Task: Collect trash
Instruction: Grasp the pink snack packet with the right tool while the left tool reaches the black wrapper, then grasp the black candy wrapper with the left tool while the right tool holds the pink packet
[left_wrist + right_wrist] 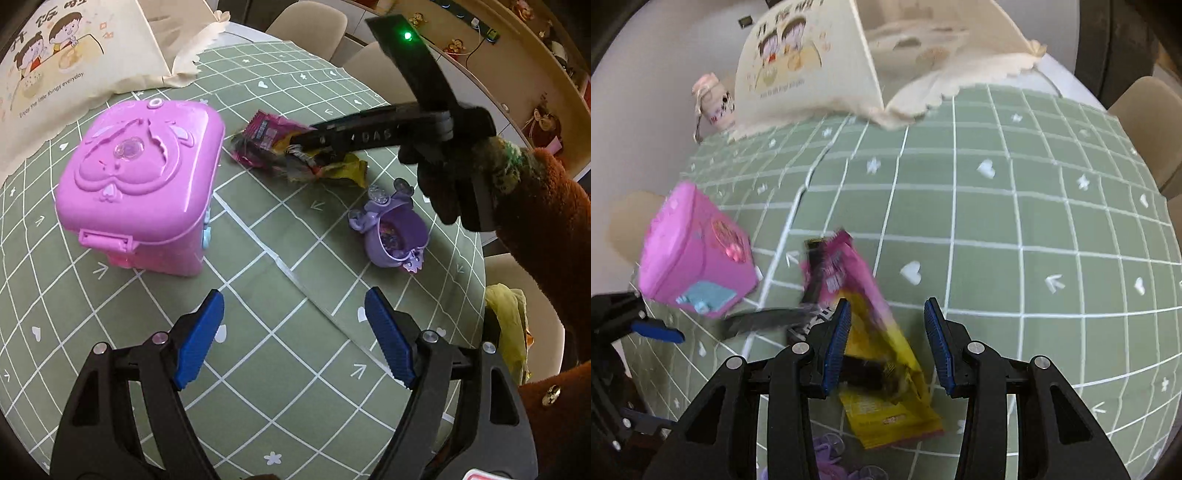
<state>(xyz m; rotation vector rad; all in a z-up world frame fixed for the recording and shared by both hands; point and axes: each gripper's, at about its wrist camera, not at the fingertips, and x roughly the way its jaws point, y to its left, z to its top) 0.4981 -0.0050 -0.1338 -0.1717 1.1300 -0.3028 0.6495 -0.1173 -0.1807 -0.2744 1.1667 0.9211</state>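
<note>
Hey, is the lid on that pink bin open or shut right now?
Shut. The pink bin's lid lies flat on the rim all round, with its front latch tab folded down over the edge, as the left wrist view shows.

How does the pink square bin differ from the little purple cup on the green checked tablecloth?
The pink square plastic bin looks clearly larger than the small round purple plastic cup. The bin's embossed lid is closed, while the cup is open, with small colourful bits inside. The bin stands upright; the cup tilts with its opening toward the left wrist camera. The bin sits left of the wrapper pile, the cup to its right. Both rest on the tablecloth.
</note>
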